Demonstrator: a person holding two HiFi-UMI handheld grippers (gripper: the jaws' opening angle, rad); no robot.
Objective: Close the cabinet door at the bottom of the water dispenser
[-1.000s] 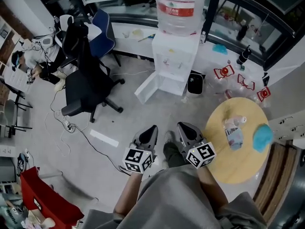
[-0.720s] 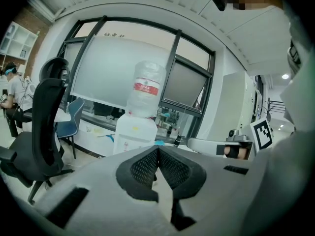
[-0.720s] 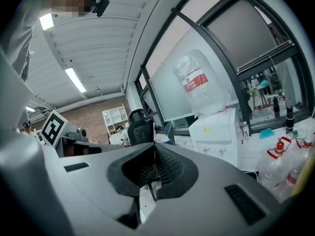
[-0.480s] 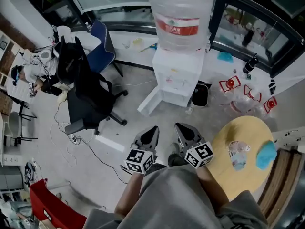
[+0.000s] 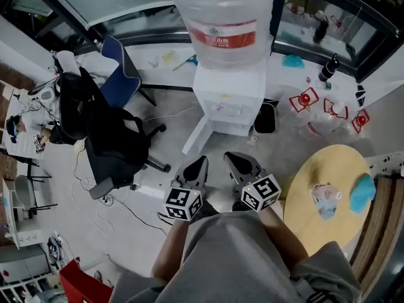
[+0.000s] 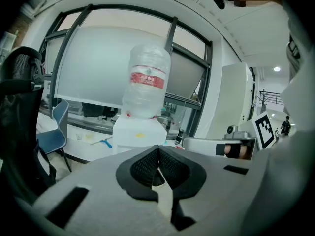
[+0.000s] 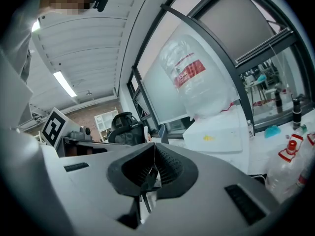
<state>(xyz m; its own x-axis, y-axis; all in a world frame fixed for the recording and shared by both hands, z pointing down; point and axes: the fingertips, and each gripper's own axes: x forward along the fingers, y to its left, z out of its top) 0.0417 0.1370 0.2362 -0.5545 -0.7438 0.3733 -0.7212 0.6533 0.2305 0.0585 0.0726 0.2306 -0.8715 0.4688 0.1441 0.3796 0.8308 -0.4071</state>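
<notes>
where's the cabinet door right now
Head view: the cabinet door stands open at the lower left of the water dispenser, beyond the left gripper.

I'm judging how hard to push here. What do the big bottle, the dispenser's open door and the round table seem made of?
Big bottle: clear, faintly cloudy plastic, see-through. Open door: smooth matte white, probably plastic or painted metal. Round table: pale yellowish top, likely wood or laminate; no grain visible.
</notes>
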